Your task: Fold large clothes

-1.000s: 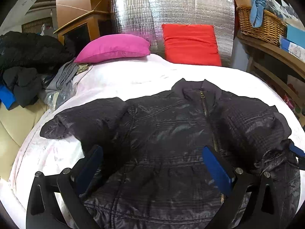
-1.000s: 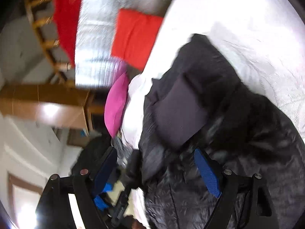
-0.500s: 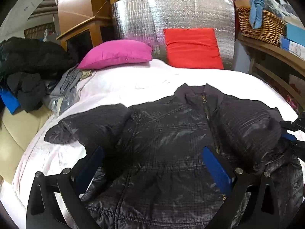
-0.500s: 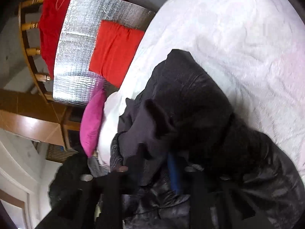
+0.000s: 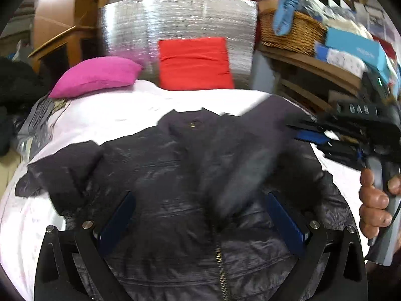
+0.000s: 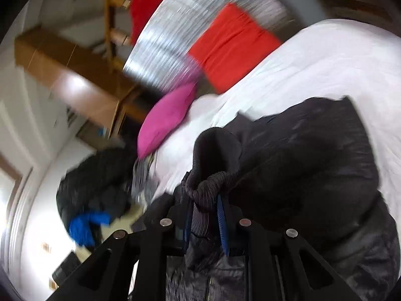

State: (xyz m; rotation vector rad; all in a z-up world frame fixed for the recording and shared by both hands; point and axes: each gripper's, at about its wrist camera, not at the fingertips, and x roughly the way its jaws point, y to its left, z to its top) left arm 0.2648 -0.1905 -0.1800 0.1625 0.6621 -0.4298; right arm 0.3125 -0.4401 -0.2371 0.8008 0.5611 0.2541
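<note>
A dark quilted jacket lies front up, zipped, on the white bed. My left gripper hovers open over its lower front, one finger on each side of the zip, holding nothing. The right gripper comes in from the right, its jaws closing on the ribbed cuff of the jacket's right sleeve, which is lifted and blurred over the chest. In the right wrist view the blue pads pinch that cuff. The other sleeve lies flat at the left.
A pink pillow and a red cushion lean on a silver foil panel at the bed's head. A wicker basket and boxes fill shelves at the right. Dark clothes are piled left of the bed. A hand holds the right gripper's handle.
The right gripper went from wide open to pinched on the sleeve cuff, then rose and rolled, lifting the sleeve over the jacket's chest. The left gripper shifted over the jacket, still open.
</note>
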